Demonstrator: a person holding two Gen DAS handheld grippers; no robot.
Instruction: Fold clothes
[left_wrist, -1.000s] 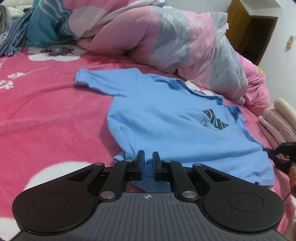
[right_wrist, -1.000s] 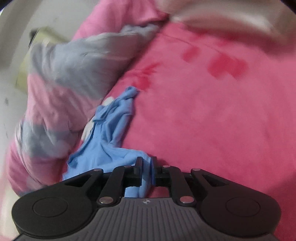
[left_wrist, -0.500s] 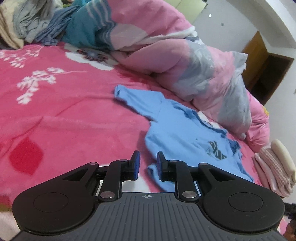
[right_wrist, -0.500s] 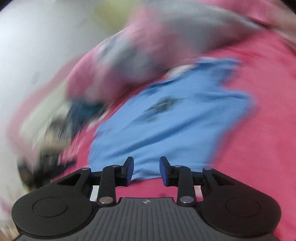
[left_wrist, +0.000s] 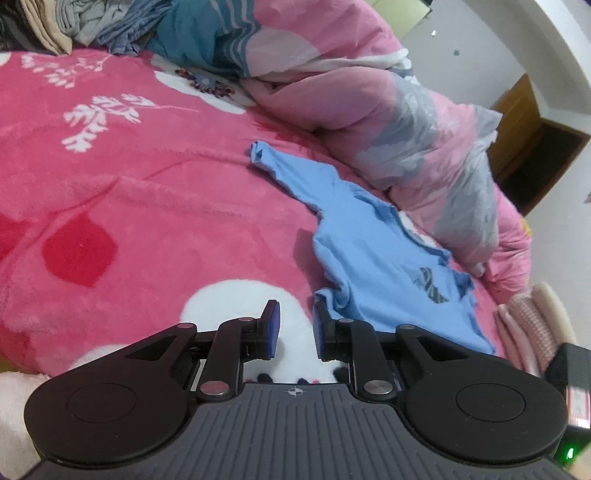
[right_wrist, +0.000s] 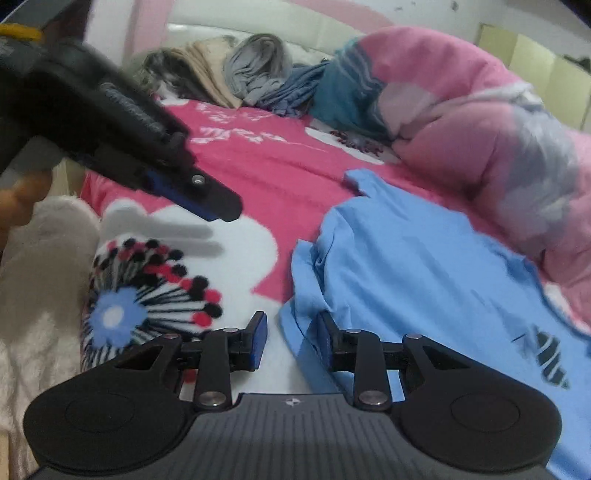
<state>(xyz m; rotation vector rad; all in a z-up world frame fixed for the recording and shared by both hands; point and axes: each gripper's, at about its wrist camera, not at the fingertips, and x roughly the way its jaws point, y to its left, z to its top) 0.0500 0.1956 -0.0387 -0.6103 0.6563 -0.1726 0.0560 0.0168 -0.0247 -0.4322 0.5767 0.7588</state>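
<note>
1. The blue T-shirt (left_wrist: 373, 251) is spread on the pink blanket (left_wrist: 147, 206), beside the duvet (left_wrist: 424, 147).
2. The left gripper (left_wrist: 294, 328) and right gripper (right_wrist: 291, 341) are slightly parted and empty, the right's jaws having just been closing.
3. Soft, light, limp fabric is expected; hem corners should be pinched.

Pink blanket (left_wrist: 155, 192) (floral) under blue shirt (left_wrist: 369, 251), duvet (left_wrist: 406, 122)

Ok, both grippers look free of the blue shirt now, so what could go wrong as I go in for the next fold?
1. The blue shirt's near edge is bunched; the right gripper, whose fingers have just been closing with nothing between them, may grab several layers.
2. The far sleeve is twisted and could get folded in crooked.
3. The left gripper is close to the right one; they might collide.
4. The quilt crowds the collar side.
</note>
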